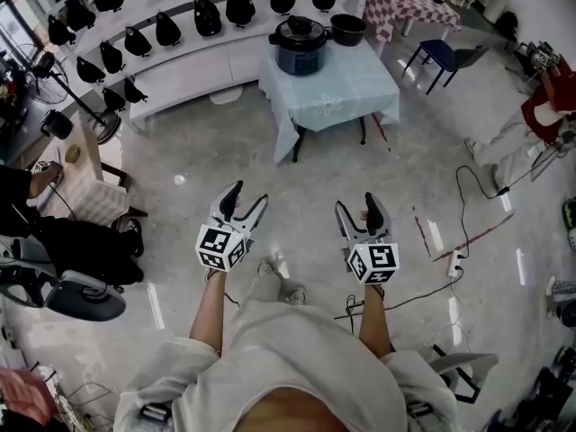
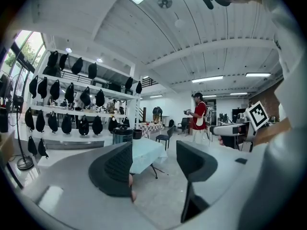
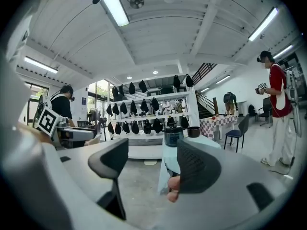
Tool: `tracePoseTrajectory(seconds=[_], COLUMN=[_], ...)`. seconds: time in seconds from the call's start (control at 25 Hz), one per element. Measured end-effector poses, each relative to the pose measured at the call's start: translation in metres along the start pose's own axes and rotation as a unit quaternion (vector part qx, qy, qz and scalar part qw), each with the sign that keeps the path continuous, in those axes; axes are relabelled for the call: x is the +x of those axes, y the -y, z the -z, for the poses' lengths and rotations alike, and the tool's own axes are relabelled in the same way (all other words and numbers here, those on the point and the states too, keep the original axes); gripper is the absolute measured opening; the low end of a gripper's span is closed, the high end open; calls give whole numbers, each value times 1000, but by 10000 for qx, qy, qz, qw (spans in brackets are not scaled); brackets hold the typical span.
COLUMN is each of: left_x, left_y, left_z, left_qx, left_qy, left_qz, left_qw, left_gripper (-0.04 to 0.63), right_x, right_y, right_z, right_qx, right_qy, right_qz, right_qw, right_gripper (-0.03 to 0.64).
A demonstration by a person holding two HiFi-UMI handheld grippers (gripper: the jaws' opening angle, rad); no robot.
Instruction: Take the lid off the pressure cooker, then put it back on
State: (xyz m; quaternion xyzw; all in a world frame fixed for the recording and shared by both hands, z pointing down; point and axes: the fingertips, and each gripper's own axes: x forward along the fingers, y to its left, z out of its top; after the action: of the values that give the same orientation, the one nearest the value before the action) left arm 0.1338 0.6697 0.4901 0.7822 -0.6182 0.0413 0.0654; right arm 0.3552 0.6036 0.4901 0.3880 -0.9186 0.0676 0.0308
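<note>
You stand on an open grey floor (image 1: 225, 160), with the long white shelving (image 1: 180, 61) and its rows of black bags running across the far side. In front of that shelving is the table (image 1: 360, 97) under a pale blue cloth, and the pressure cooker (image 1: 301, 48) sits at its far end, just beside a separate black pot (image 1: 347, 29). The lid (image 1: 300, 29) is on the cooker, seated flat with its knob upward – so by my reading nothing of the task has begun.

What the coming move turns on is plain: the cooker lies straight ahead of you and well apart, with bare floor and the near half of the table between. In the head view it falls about midway between your two hands, so neither is clearly the nearer. The body is round and upright, and I cannot tell from here which way any side handles face.

Your left gripper (image 1: 250, 196) and right gripper (image 1: 356, 203) both point forward, roughly level, side by side. Each has its jaws spread wide with nothing between them – only floor and the distant table show in the gaps. In the right gripper view the cooker (image 3: 173, 135) sits within the gap, close to the right-hand pad; in the left gripper view it (image 2: 123, 135) peeks over the left-hand pad, off the gap.
</note>
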Motion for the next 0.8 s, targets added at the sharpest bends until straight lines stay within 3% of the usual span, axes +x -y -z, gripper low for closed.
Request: tracePoseTrajectory(seconds=[0.48, 0.8], left_x=[119, 227], left_y=[-59, -131], left_z=[0, -34], left_qx=[-19, -54], left_qy=[-30, 99], left_qz=[164, 363], left_qw=[9999, 9993], left_gripper=[270, 265], right_x=[111, 231], right_y=[58, 93], right_z=[-6, -44], right_qx=[-158, -299], right_qy=[-123, -114], right_qz=[96, 192], right_qw=[9998, 9993], right_gripper=[301, 301])
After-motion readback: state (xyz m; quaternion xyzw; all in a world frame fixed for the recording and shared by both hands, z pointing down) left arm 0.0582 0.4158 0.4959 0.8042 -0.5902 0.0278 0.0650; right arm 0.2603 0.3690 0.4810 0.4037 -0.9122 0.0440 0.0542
